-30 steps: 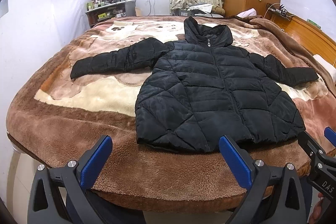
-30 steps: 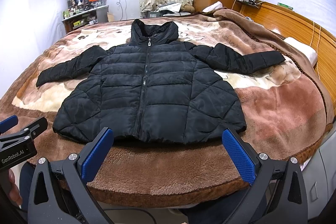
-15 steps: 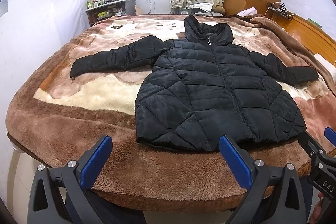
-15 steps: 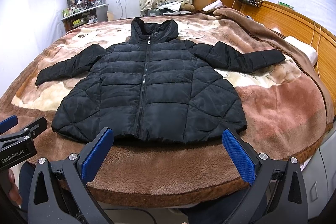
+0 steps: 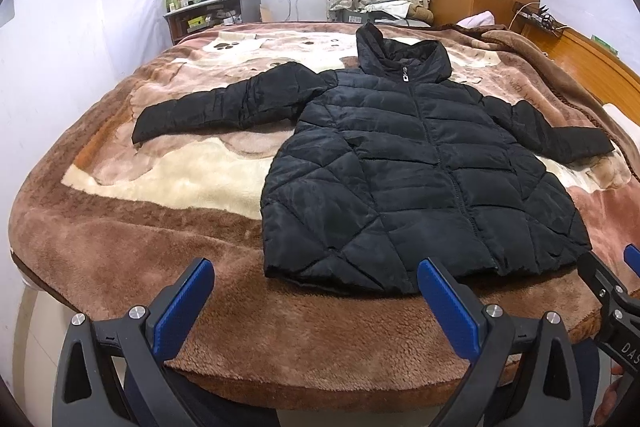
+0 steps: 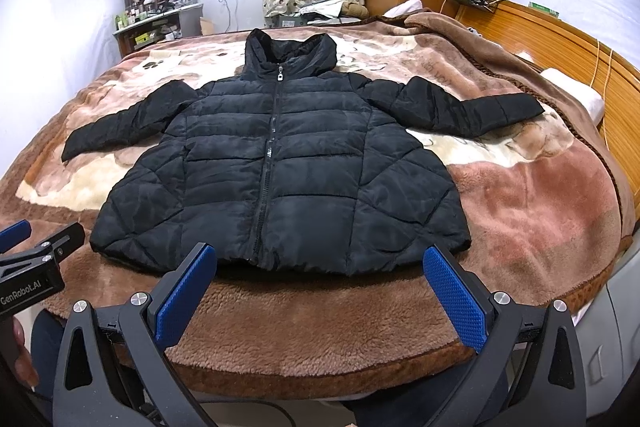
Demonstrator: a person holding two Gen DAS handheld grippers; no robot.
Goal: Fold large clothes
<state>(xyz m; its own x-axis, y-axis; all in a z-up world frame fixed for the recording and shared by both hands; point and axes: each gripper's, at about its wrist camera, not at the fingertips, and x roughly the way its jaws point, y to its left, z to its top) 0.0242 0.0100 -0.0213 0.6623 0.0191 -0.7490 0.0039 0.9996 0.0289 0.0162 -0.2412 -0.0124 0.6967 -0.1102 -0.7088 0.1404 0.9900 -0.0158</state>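
Plainly, you had nothing in either gripper: the left gripper (image 5: 314, 301) and right gripper (image 6: 320, 285) both hung with jaws spread wide over the near edge of the bed (image 6: 304, 323), short of the hem. The black puffer jacket (image 6: 276, 167) lay face up, zipped, sleeves stretched out. You would have done best to take a cuff, probably the left sleeve (image 5: 224, 107), and carry it flat across the chest. Only the brown blanket (image 5: 132, 239) surrounded it; the desk (image 5: 212, 13) stood well apart.

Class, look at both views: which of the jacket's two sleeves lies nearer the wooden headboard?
The sleeve on the picture's right: its cuff points toward the headboard, while the other sleeve reaches toward the white wall.
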